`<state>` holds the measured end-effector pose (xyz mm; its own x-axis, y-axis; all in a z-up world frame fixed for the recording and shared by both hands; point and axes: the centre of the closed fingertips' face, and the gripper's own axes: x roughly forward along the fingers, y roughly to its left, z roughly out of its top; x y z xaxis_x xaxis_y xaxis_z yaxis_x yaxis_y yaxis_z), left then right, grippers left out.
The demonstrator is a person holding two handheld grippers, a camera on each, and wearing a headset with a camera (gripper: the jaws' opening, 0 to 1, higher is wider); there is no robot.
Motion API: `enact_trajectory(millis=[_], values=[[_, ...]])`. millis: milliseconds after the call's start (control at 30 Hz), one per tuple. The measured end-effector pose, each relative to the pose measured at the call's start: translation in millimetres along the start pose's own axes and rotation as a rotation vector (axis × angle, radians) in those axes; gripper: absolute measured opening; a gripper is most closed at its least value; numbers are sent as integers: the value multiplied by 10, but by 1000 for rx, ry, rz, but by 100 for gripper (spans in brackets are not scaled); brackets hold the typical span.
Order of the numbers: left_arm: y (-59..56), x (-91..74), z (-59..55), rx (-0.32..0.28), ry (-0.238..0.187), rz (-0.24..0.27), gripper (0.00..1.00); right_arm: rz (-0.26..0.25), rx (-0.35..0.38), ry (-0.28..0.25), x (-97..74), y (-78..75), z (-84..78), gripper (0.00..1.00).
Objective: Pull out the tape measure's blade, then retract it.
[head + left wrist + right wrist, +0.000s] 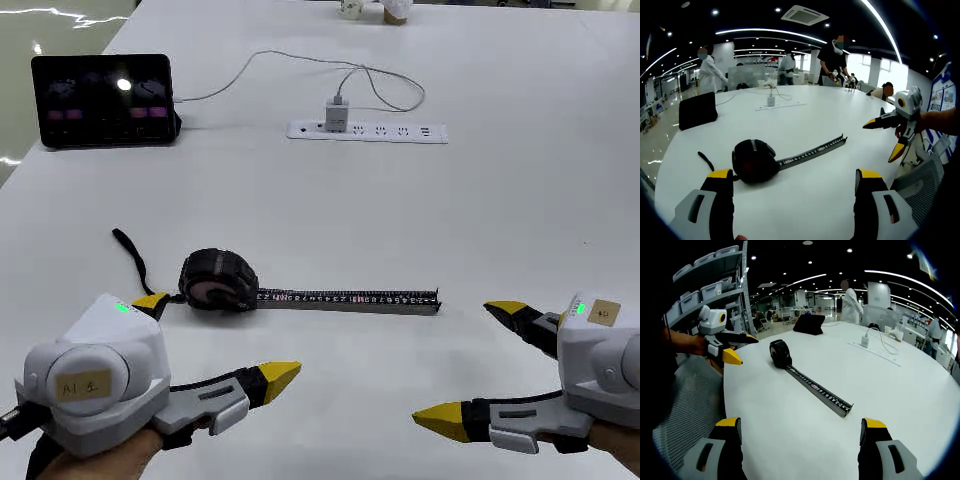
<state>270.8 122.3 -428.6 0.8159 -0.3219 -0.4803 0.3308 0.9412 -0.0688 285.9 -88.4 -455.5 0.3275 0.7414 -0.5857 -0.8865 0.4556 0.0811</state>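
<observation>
Table: white, tablet at 11 o'clock.
Left gripper view: people behind.
Tape measure: centre, blade out toward 3 o'clock.
Left tongs: spread, empty.
Right tongs: spread, empty.

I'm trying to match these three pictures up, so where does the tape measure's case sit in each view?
Head view: the tape measure case lies left of centre, with its blade running right.
Left gripper view: the tape measure case is low and left of centre.
Right gripper view: the tape measure case is above and left of centre.
Shared landmark: the dark tablet, propped up on the table beyond the case.
</observation>
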Motion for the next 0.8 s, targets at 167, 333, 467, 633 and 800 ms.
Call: enact_trajectory(millis=[167,333,467,633,800], values=[[40,43,13,-10,-2,14,99,27,-16,19,15,-25,-35,99],[89,109,50,-22,-3,25,99,55,-27,28,31,-66,-40,99],[117,159,68,-31,-2,32,99,66,-37,33,34,-115,-36,99],[171,222,89,-45,-3,52,99,84,-58,45,38,-153,-42,98],[223,271,103,-59,-4,70,99,98,-82,65,56,-222,-61,97]])
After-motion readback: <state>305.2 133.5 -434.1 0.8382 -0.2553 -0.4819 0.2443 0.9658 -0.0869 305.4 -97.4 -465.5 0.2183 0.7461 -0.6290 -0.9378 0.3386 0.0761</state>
